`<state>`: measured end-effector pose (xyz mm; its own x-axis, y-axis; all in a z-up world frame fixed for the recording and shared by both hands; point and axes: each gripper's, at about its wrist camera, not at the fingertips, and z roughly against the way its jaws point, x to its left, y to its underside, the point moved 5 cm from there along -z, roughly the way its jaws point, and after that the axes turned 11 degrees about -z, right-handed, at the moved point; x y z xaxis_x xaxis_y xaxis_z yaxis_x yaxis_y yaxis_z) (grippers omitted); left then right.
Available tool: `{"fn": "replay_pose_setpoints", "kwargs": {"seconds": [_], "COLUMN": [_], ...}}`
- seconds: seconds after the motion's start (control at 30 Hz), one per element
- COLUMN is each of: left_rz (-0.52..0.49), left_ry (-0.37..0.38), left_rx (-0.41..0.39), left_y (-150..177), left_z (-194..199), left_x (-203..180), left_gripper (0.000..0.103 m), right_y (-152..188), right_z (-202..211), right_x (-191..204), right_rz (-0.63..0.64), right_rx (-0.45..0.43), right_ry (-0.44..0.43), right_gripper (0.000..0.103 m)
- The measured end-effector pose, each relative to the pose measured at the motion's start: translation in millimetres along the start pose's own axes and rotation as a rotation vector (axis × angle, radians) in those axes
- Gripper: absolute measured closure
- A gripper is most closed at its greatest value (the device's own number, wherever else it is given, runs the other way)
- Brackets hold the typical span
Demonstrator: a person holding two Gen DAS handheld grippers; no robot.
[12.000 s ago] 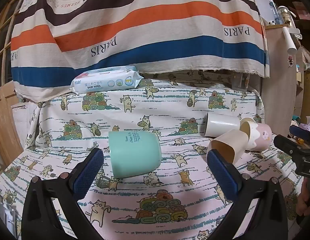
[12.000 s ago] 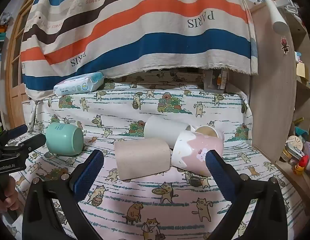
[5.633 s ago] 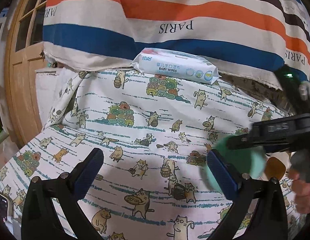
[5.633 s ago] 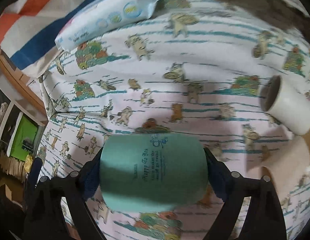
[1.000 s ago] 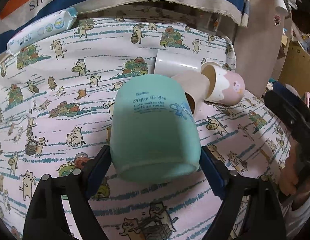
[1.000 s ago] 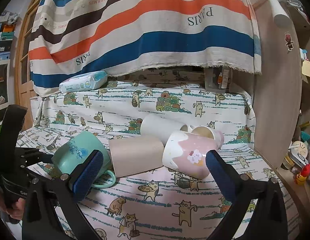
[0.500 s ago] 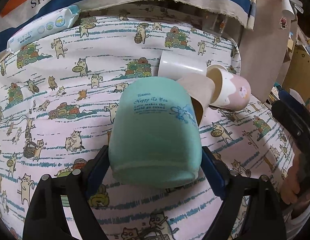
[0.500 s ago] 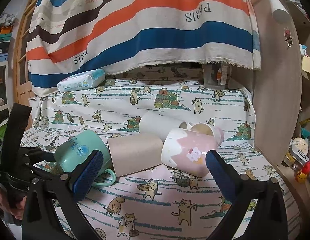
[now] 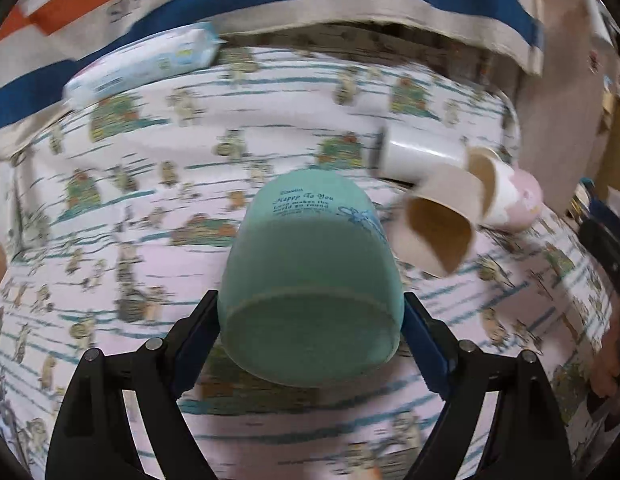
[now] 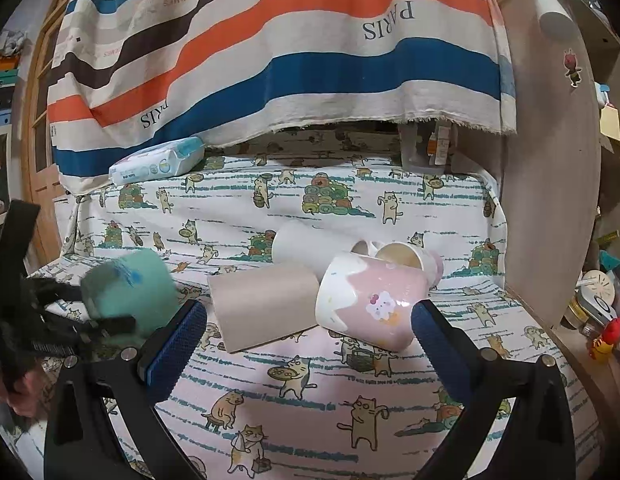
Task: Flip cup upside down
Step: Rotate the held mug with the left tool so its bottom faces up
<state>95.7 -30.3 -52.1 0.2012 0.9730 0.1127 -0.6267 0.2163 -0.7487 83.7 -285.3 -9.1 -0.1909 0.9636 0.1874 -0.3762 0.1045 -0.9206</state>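
My left gripper (image 9: 310, 332) is shut on the mint green cup (image 9: 310, 272). The cup's flat base faces the camera and its printed side points away, held above the cat-print cloth (image 9: 109, 280). In the right wrist view the same green cup (image 10: 129, 292) is blurred at the left, held in the left gripper (image 10: 69, 320). My right gripper (image 10: 305, 344) is open and empty, low over the cloth in front of a beige cup (image 10: 265, 304) and a pink-and-white cup (image 10: 370, 300), both lying on their sides.
A white cup (image 10: 305, 244) and another pink cup (image 10: 410, 258) lie behind those. A pack of baby wipes (image 10: 157, 160) sits at the back left under the striped cloth (image 10: 269, 60). A wooden panel (image 10: 550, 160) stands at the right, with small items beyond it.
The left gripper has tilted the green cup further, so its base now faces the camera, with motion blur. The right gripper has stayed almost still.
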Motion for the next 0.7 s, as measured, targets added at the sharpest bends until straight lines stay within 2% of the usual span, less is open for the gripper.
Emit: {"fn": "replay_pose_setpoints", "kwargs": {"seconds": [0.13,0.3,0.4,0.57,0.7], "left_rz": [0.016,0.025,0.041,0.046,0.038], "left_ry": [-0.074,-0.148,-0.156,-0.172,-0.174], "left_rx": [0.005,0.011,0.020,0.029,-0.009], "left_y": [-2.1,-6.0,-8.0,-10.6,-19.1], "left_z": [9.0,14.7,12.4,-0.4,-5.0], "left_x": [34.3,69.6,83.3,93.7,95.5], "left_gripper": [0.017,0.018,0.018,0.018,0.018], "right_y": [0.0,-0.1,-1.0,-1.6,-1.3], "right_z": [0.6,-7.1,-8.7,-8.6,-9.7], "right_x": [0.7,-1.8,-7.9,-9.8,-9.3], "right_rz": [0.006,0.010,-0.008,-0.013,-0.010], "right_rx": [-0.001,0.030,0.030,0.028,0.033], "right_ry": [0.005,0.058,0.090,0.096,0.096], "right_gripper": [0.000,0.000,0.000,0.000,0.000]}}
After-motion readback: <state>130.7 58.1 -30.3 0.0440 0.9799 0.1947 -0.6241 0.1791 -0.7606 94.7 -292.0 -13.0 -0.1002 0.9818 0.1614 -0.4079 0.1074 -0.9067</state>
